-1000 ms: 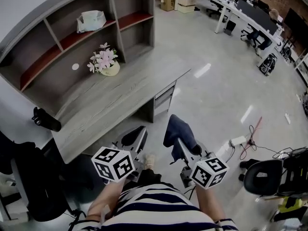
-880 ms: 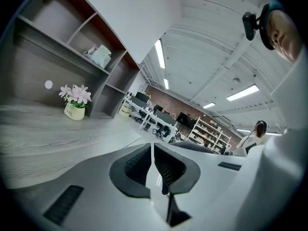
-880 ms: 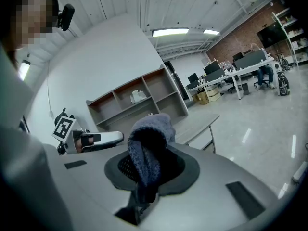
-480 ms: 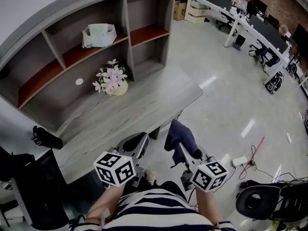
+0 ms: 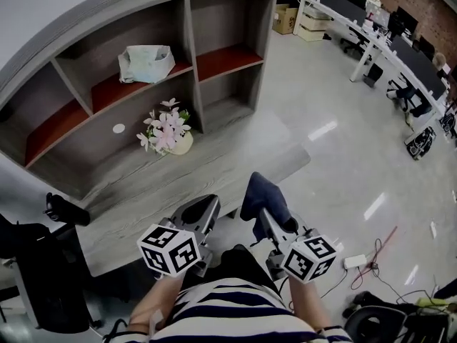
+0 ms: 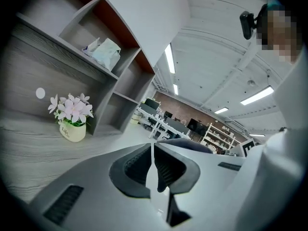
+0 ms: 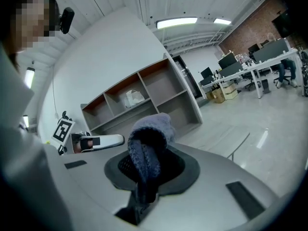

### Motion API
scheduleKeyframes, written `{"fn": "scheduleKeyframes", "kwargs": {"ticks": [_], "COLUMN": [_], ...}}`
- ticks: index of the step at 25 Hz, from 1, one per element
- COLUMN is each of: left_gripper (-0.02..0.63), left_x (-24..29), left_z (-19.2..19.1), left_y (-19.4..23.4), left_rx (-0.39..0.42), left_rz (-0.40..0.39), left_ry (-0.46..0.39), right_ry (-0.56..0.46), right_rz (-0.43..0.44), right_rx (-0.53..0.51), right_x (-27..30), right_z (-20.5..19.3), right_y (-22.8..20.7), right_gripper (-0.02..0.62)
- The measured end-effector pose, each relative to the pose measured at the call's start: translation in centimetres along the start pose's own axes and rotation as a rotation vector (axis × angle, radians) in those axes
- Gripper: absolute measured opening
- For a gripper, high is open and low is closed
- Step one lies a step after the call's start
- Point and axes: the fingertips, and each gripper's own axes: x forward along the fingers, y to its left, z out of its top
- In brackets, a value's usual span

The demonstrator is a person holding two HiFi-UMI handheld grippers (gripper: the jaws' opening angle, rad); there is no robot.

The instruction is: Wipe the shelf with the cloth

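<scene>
**Head view.** The left tongs (image 5: 200, 210) sit at about 7 o'clock and the right tongs (image 5: 277, 224) at about 5 o'clock. Both are held low, in front of the person's striped shirt (image 5: 228, 313). A dark blue cloth (image 5: 261, 194) stands up out of the right tongs, over the near edge of the grey wood surface (image 5: 136, 191) and well apart from the shelf (image 5: 190, 56). The shelf spans 10 to 12 o'clock and has grey dividers and red boards. A pale crumpled bag (image 5: 147, 63) lies on an upper board. Below it a flower pot (image 5: 168, 131) with pink and white blossoms stands on the surface against the back panel. Rows of office desks (image 5: 371, 27) run off at 1 o'clock.

**Left gripper view.** The left tongs (image 6: 153, 150) are pressed together, with only a hairline between the pads and nothing in them. The flower pot (image 6: 72, 121) is at 9 o'clock and the pale bag (image 6: 104, 53) at 10 o'clock in the shelf (image 6: 122, 81). A rounded bit of the cloth (image 6: 185, 142) shows just past the jaw tips.

**Right gripper view.** The right tongs (image 7: 147, 173) pinch the cloth (image 7: 149, 141). Its fuzzy bundle rises from between the pads and droops over at the top. The shelf (image 7: 161, 93) is at 12 o'clock beyond it, with the pale bag (image 7: 133, 98) in one compartment. The left tongs (image 7: 98, 141) lie at 9 o'clock.
</scene>
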Motion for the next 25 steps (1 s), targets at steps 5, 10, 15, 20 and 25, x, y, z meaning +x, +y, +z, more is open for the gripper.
{"fn": "scheduleKeyframes", "kwargs": {"ticks": [5,10,15,20,25], "left_gripper": [0.031,0.031,0.031,0.031,0.031], "left_x": [3.7,6.1,6.5,5.9,5.9], "left_z": [1.8,2.7,3.6,5.1,6.6], "left_y": [-0.3,-1.2,-0.6,0.5,2.2], "left_rx": [-0.009,-0.036,-0.041,-0.033,-0.033], "left_rz": [0.054,0.119,0.202,0.275,0.31], "left_ry": [-0.041,-0.081,-0.117,-0.155,-0.162], "right_ry": [0.015,0.029,0.05,0.045,0.015], "right_rz": [0.099,0.186,0.27,0.365,0.422], "right_rx": [-0.051,-0.075,-0.092,-0.145,-0.205], "right_x": [1.6,2.5,3.8,5.9,8.7], "right_z": [3.6,6.5,8.3,10.0,13.1], "right_y": [-2.0,-4.2,-4.8,-4.0,-1.9], "right_gripper": [0.067,0.067,0.067,0.067,0.067]}}
